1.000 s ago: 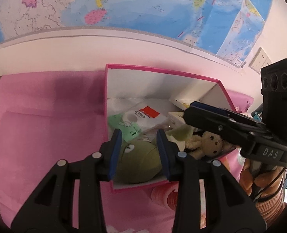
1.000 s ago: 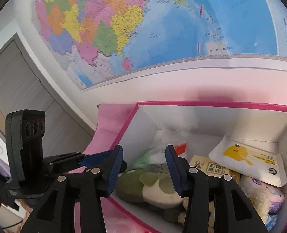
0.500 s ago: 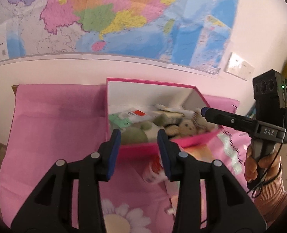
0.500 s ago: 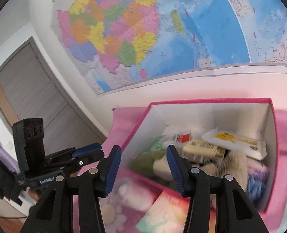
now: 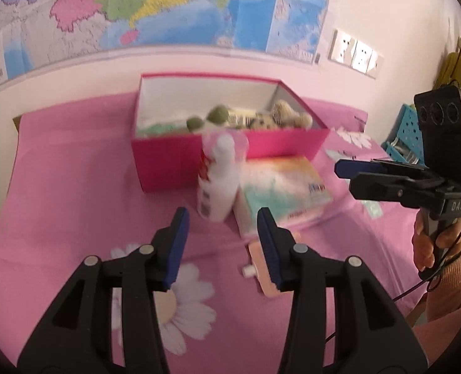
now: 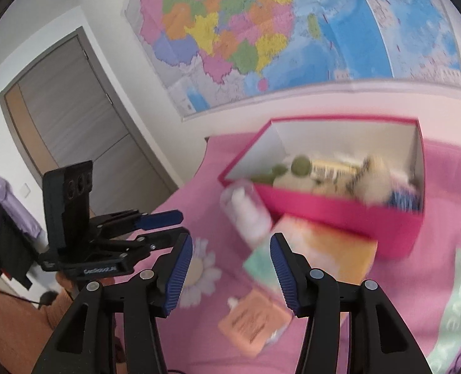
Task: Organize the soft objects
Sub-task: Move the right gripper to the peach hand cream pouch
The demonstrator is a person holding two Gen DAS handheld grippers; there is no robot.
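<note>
In the pink box [image 5: 230, 146] at 12 o'clock the plush toys [image 5: 280, 117] look packed already, while a bottle [image 5: 219, 180], tissue pack [image 5: 280, 193] and peach pouch [image 6: 252, 321] wait outside, left gripper [image 5: 221, 246] and right gripper [image 6: 230, 274] both part-open, holding nothing.

- Pink box [image 5: 230, 159]: open top, unobstructed from above, but filled with soft items
- Front wall blocked low by upright white bottle [image 5: 219, 184] and tissue pack [image 5: 280, 190] just beside it
- Small peach packet [image 6: 252, 321] lies nearer
- Cloth [image 5: 74, 187] left of box: bare
</note>
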